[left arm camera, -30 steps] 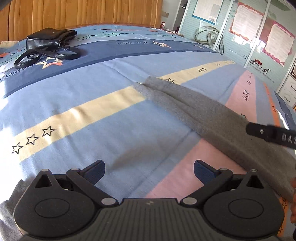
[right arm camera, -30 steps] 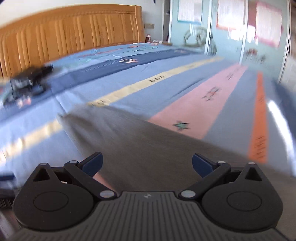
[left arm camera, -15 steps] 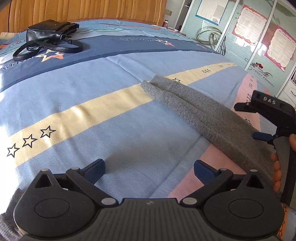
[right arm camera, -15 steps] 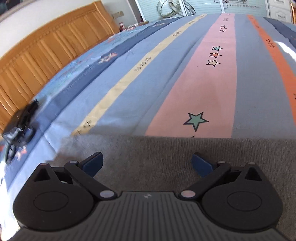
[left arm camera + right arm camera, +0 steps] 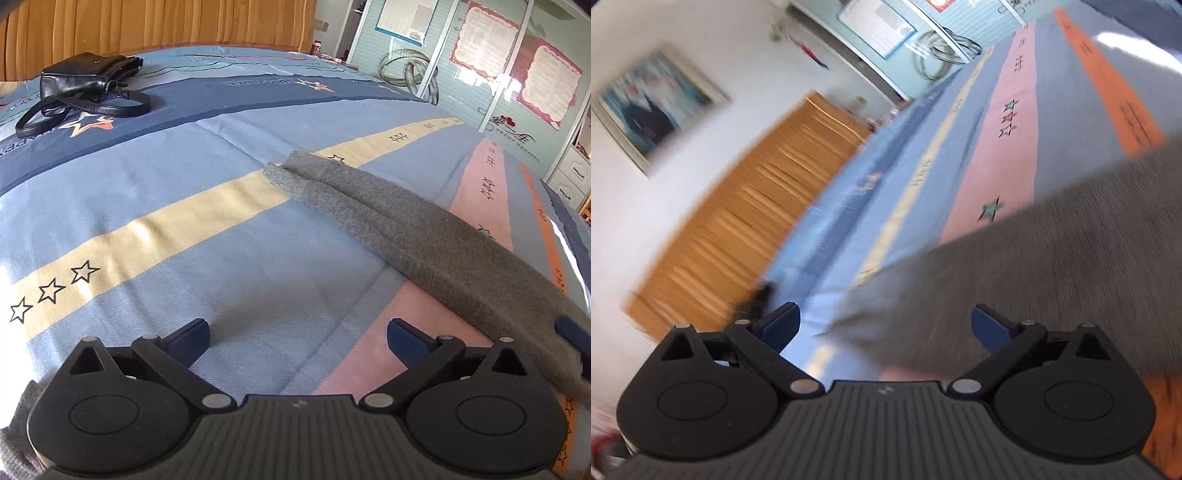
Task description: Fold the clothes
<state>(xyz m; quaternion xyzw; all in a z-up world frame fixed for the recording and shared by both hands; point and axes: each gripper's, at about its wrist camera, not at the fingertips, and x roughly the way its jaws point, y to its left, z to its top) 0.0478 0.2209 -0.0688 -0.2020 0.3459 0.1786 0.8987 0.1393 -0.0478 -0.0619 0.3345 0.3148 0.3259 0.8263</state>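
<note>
— Left claw (image 5: 297, 334)?
— Level above the bed (image 5: 258, 266), jaws spread wide, gripping nothing. The grey garment (image 5: 406, 229) lies stretched across the striped bedspread, ahead to its right.
— Right claw (image 5: 885, 323)?
— Rolled sideways, jaws also apart, empty, over the blurred garment (image 5: 1034, 258). A black handbag (image 5: 88, 75) sits near the headboard (image 5: 166, 22).

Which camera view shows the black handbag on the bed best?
The left wrist view: the black handbag lies sharp near the headboard, straps looped on the bedspread. The right wrist view is motion-blurred, showing only a dark smudge there.
</note>
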